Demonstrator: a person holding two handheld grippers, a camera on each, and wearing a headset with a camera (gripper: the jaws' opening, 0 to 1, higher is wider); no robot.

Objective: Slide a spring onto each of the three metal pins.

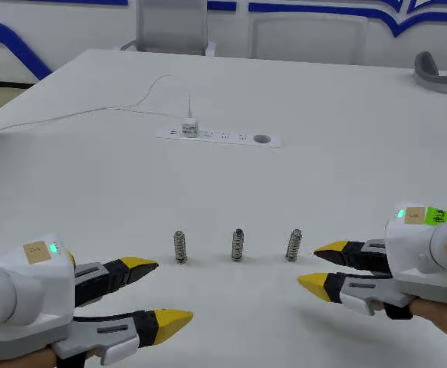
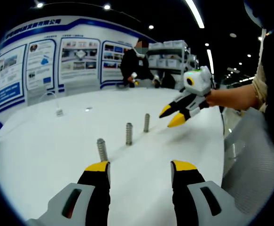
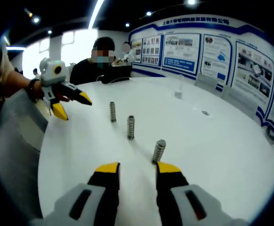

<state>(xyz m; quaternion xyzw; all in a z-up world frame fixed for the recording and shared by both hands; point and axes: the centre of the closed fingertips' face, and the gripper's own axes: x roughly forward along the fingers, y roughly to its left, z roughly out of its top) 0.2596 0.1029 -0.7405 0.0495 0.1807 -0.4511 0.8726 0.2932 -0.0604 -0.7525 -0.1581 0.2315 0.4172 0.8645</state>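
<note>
Three upright metal pins stand in a row on the white table, each wearing a coil spring: the left one (image 1: pixel 180 247), the middle one (image 1: pixel 238 244) and the right one (image 1: pixel 294 244). My left gripper (image 1: pixel 160 291) is open at the lower left, just short of the left spring (image 2: pixel 101 149), with nothing between its yellow tips. My right gripper (image 1: pixel 323 264) is open beside the right spring (image 3: pixel 158 151), also holding nothing. In the left gripper view the right gripper (image 2: pixel 171 115) hovers past the far spring (image 2: pixel 146 122).
A white power strip (image 1: pixel 218 136) with a plugged adapter and cable lies further back on the table. A grey headset (image 1: pixel 440 75) rests at the far right corner. Chairs stand behind the table. A seated person (image 3: pixel 98 63) is at the far side.
</note>
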